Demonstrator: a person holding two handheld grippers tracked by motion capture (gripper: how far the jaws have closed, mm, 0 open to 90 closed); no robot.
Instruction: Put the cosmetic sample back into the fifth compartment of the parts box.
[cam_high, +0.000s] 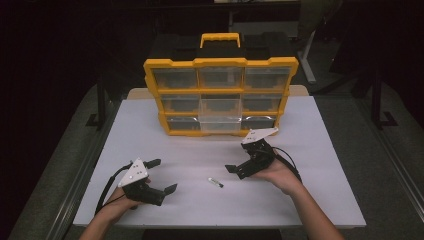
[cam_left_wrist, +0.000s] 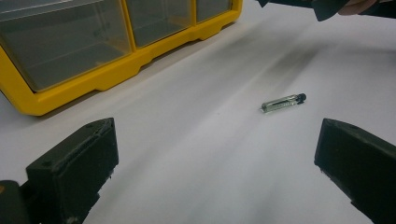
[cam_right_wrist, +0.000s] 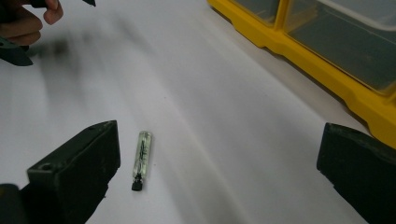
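A small clear glass vial with a black cap (cam_high: 216, 182) lies flat on the white table (cam_high: 310, 200), between the two hands. My left gripper (cam_high: 163, 175) is open and empty, off to the vial's left. In the left gripper view the vial (cam_left_wrist: 283, 102) lies ahead of the wide-apart jaws, toward the right one. My right gripper (cam_high: 242, 157) is open too, just right of and beyond the vial. In the right gripper view the vial (cam_right_wrist: 141, 158) lies beside the inner face of the left jaw, not touching it.
A yellow organizer case (cam_high: 220, 62) with several clear drawers stands upright at the back of the table, its handle on top. Its lower yellow edge (cam_left_wrist: 107, 77) (cam_right_wrist: 322, 70) crosses both gripper views. The floor around the table is dark.
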